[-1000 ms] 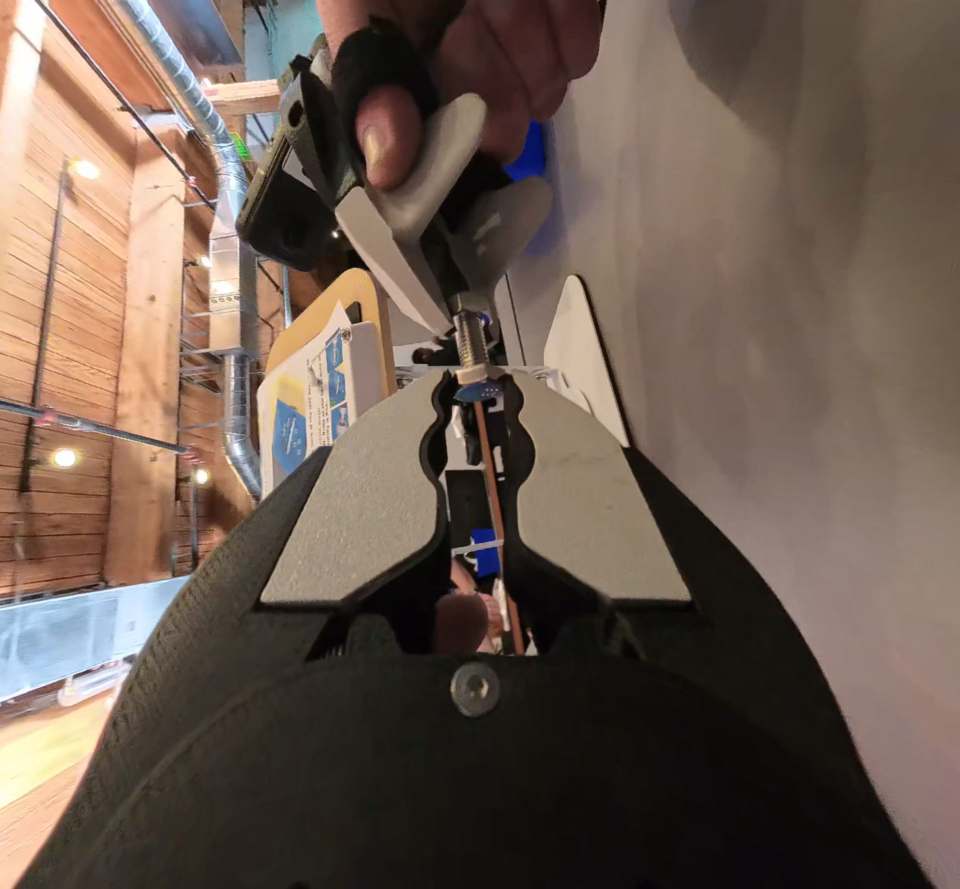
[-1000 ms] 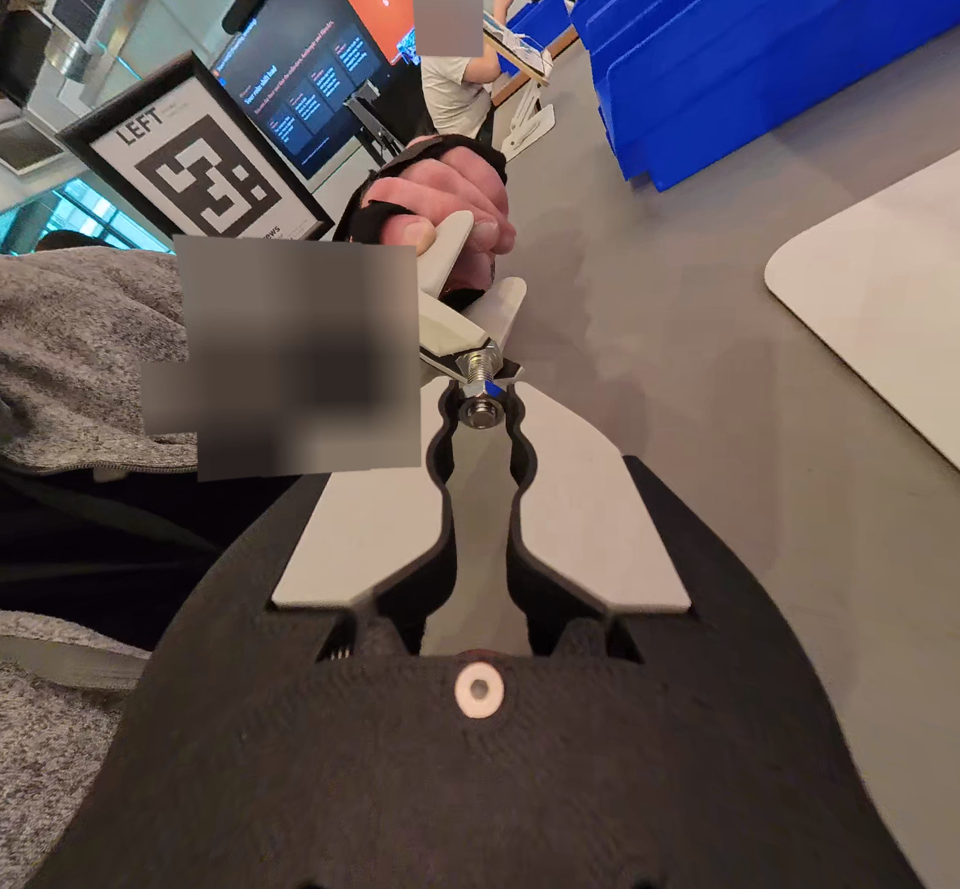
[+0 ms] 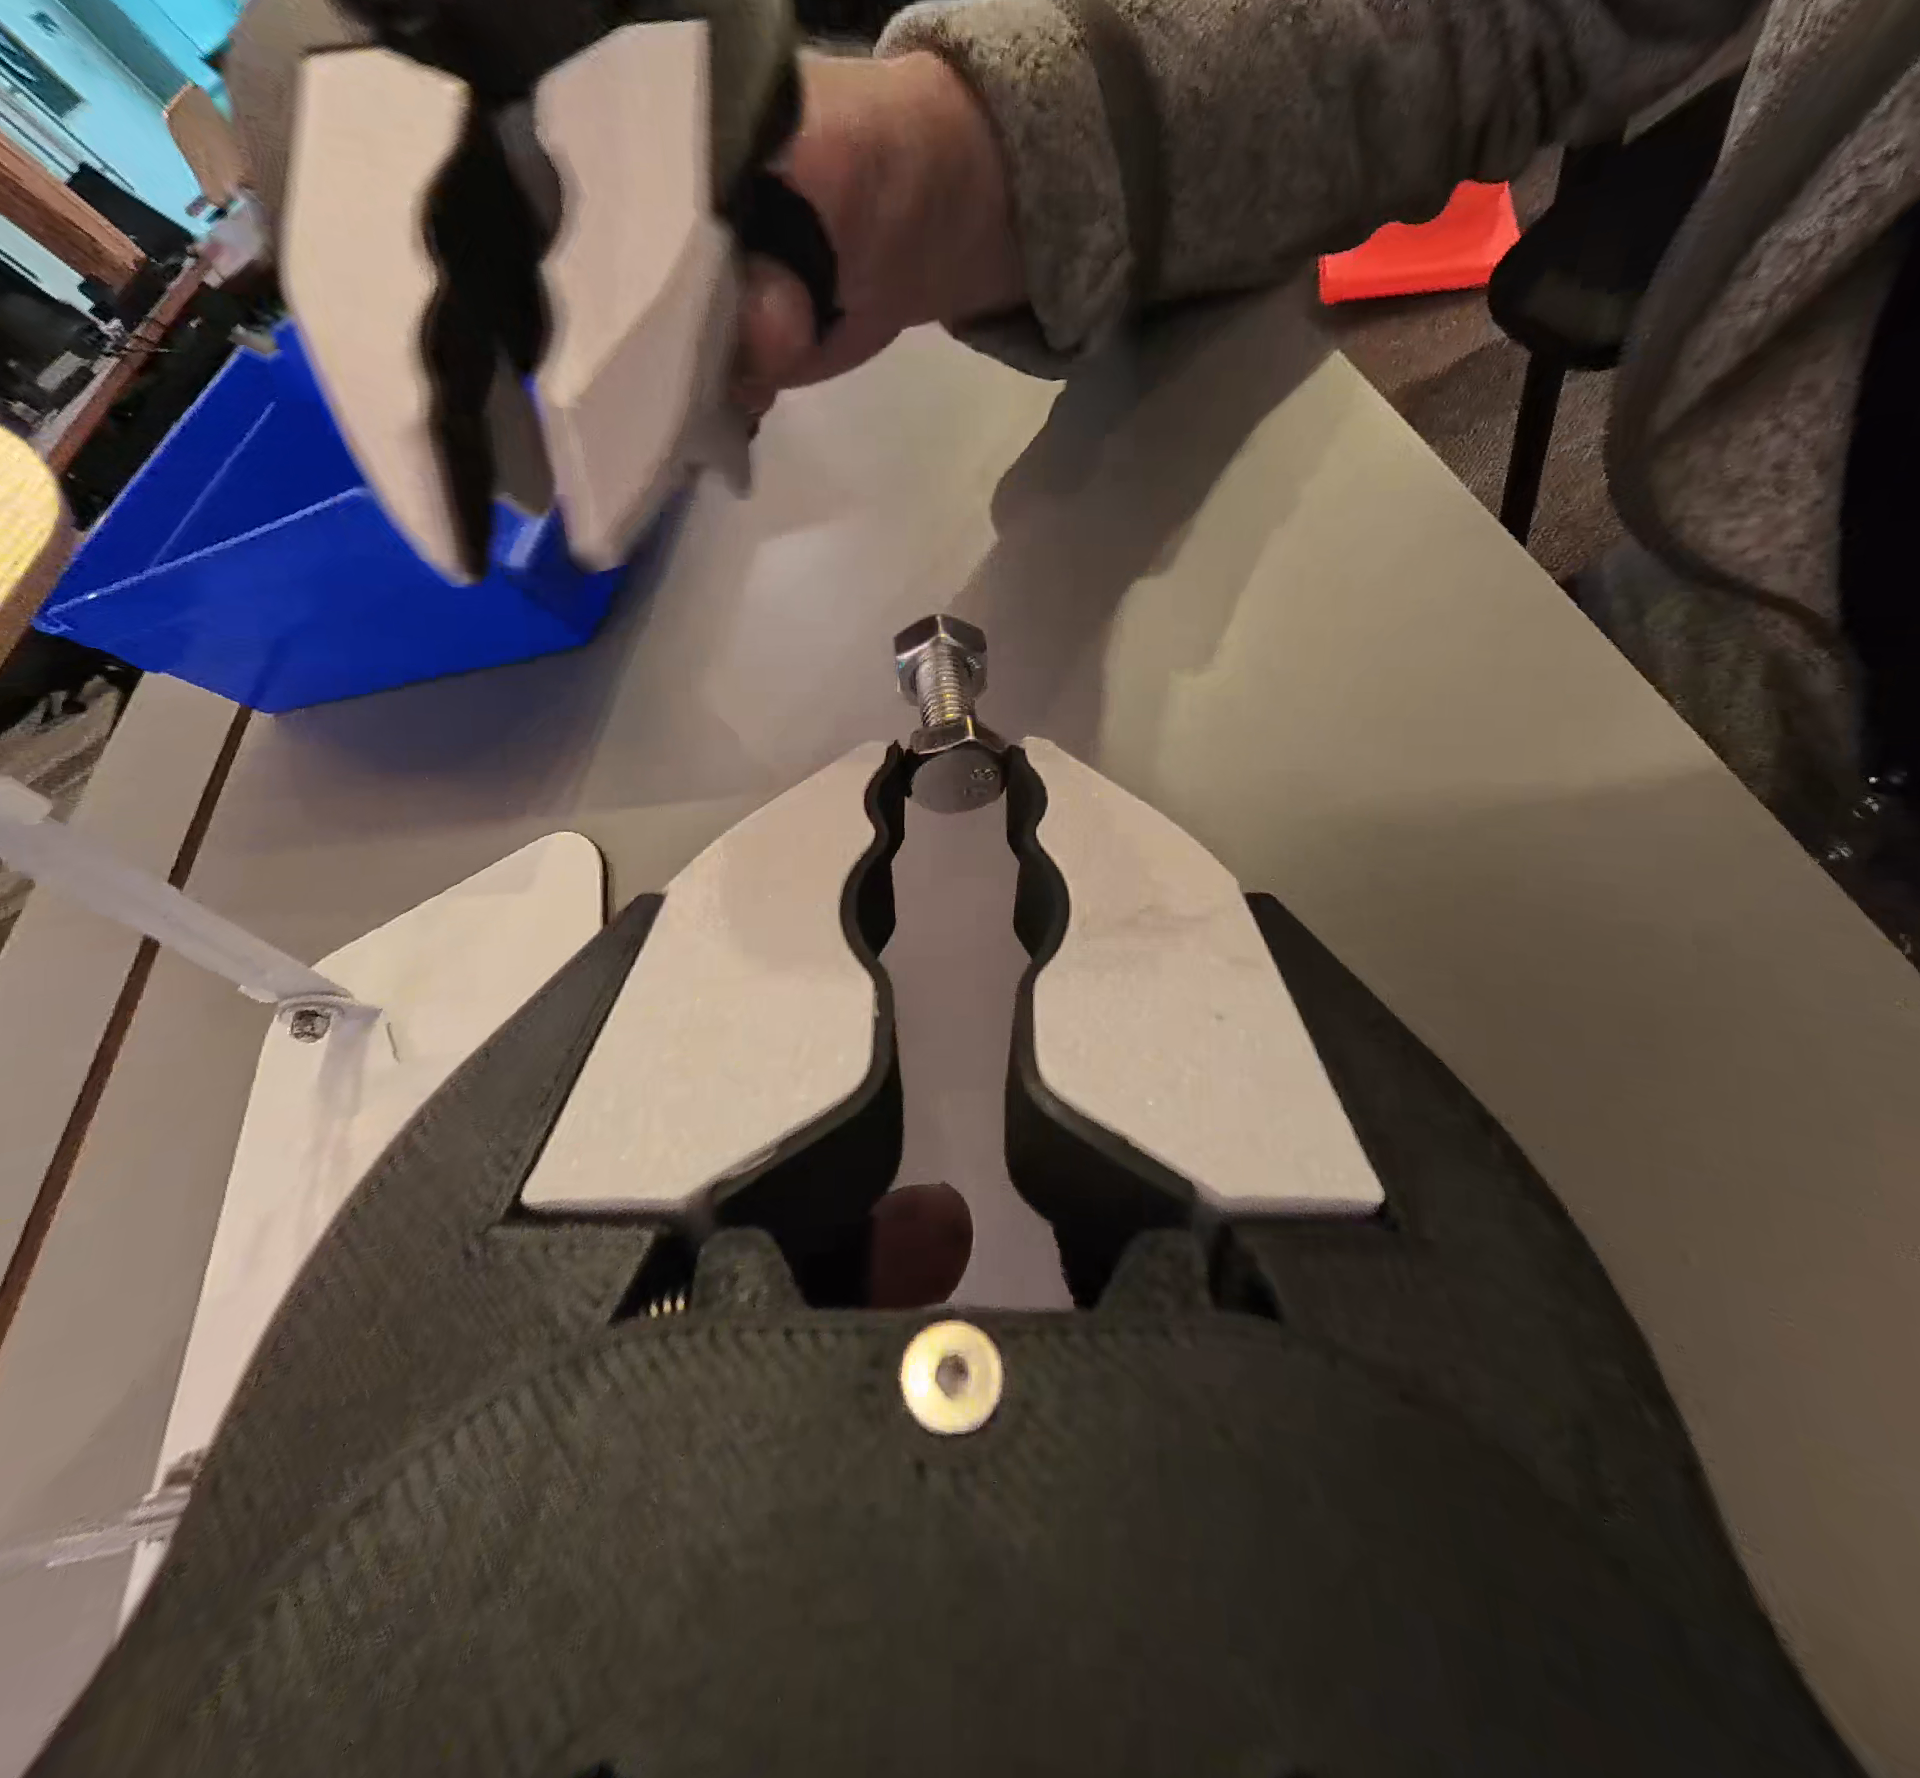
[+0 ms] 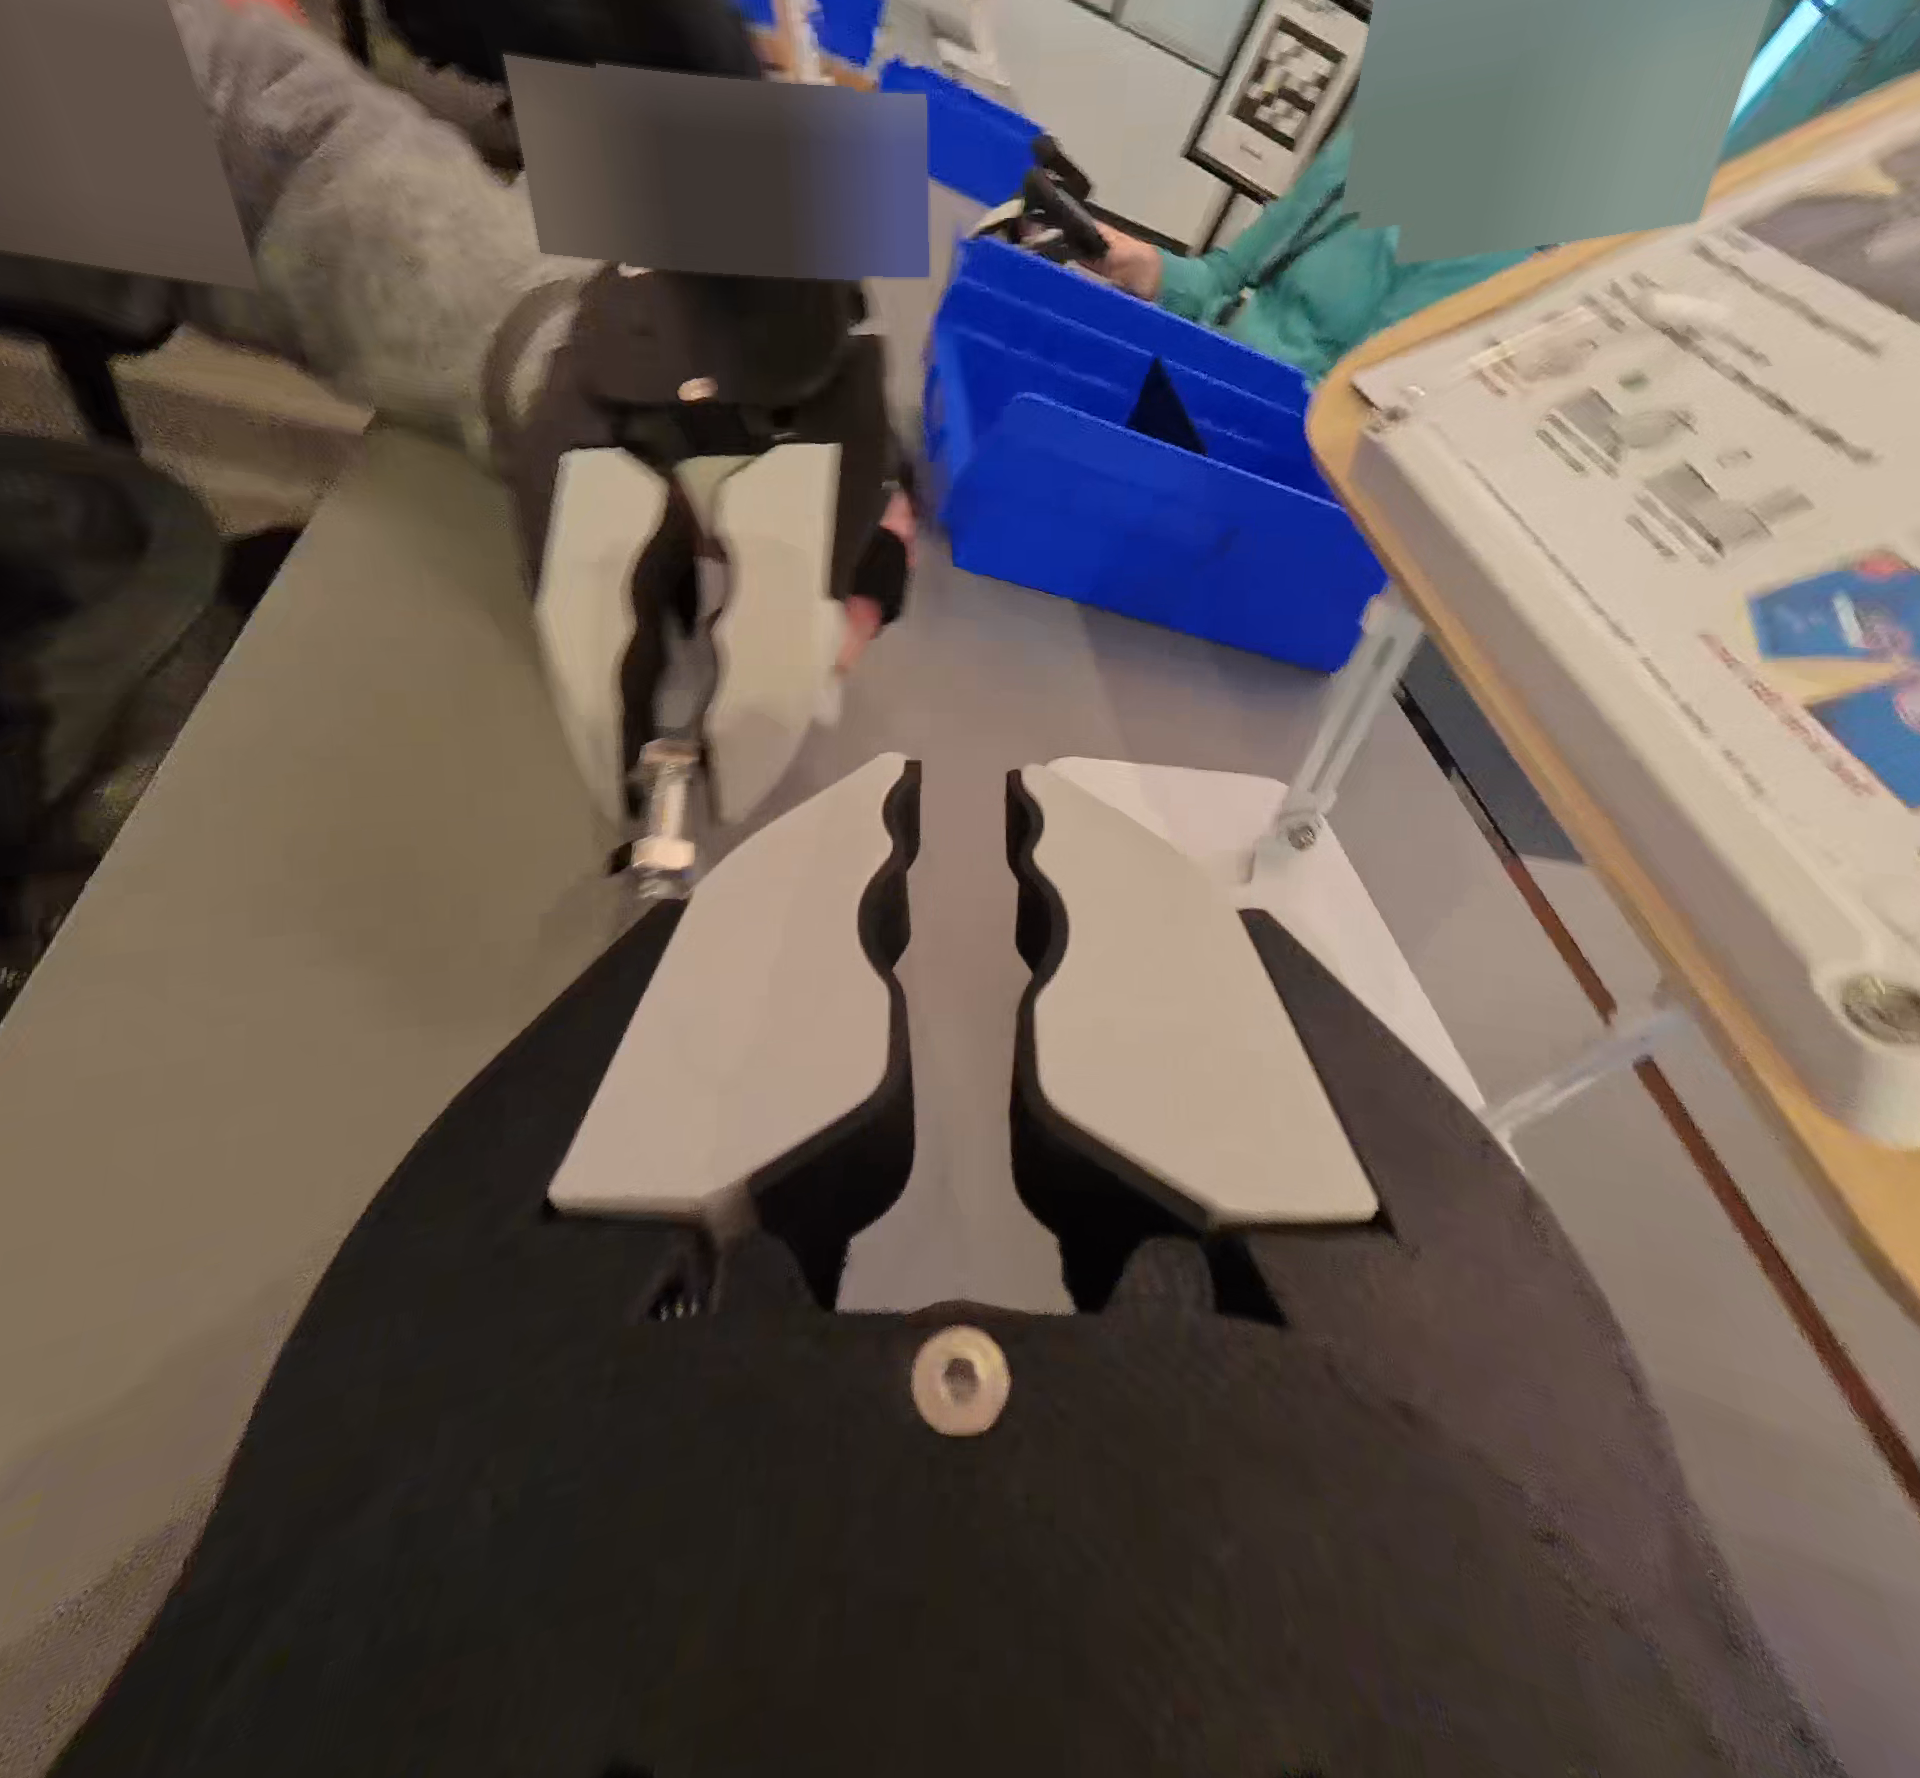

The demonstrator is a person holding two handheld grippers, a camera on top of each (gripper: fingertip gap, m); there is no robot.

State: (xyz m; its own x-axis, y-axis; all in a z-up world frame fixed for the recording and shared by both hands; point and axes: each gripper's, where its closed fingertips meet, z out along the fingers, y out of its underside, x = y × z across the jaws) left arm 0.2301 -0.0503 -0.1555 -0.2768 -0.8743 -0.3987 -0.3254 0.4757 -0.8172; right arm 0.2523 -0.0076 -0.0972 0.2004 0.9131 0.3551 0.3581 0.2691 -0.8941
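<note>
1. Left gripper (image 3: 954, 772), centre of the left wrist view: fingers (image 3: 1101, 897) nearly closed, black pads pressed on either side of the hexagonal head of a steel bolt (image 3: 943, 689); same hold visible at middle left of the right wrist view (image 4: 665, 793), though blurred
2. Bolt position: clear of the grey surface (image 3: 1351, 793), threaded shank pointing away from the camera, a hex nut (image 3: 938, 642) sitting at the far end of the thread
3. Right gripper (image 4: 961, 778): fingers (image 4: 1122, 949) parted by a narrow gap, nothing between them, grey surface showing through; seen blurred at upper left of the left wrist view (image 3: 499, 502), held by a hand (image 3: 894, 201) in a grey sleeve (image 3: 1299, 97), well apart from the bolt
4. Surroundings: blue bin (image 3: 281, 585) at left of the left wrist view, white board (image 4: 1195, 814) just beyond the right fingers, printed placard on a wooden panel (image 4: 1662, 585) at right
5. Handling judgement: bolt and nut rigid, dense for their size, smooth and likely slippery on the polished faces; not fragile
6. Grip judgement: flats of the hex head give the surest purchase for holding against rotation; nut best taken across two opposite flats; thread a poor seat for pads
</note>
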